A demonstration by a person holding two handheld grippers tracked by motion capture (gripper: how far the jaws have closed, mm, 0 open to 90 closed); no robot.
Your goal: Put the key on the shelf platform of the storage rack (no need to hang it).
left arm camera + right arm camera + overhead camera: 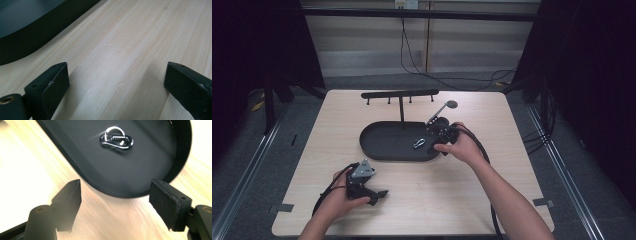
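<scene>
A black oval tray (pixel 377 152) lies at the middle of the wooden table, with a silver carabiner and ring (pixel 418 143) in its right half. My right gripper (pixel 435 140) is at the tray's right end, held in a hand. In the right gripper view its jaws (pixel 115 195) stand apart with nothing between them, just short of the tray rim (pixel 82 157), and the carabiner (pixel 116 138) lies farther in. My left gripper (pixel 378 196) rests on the table near the front left. Its jaws (pixel 116 80) stand wide over bare wood, the tray edge (pixel 37 32) beyond.
A black T-shaped rack (pixel 400 93) with small pegs stands on a post at the tray's back edge. A grey bar with a round disc (pixel 451 104) sticks up behind the right hand. Cables trail from both grippers toward the front edge.
</scene>
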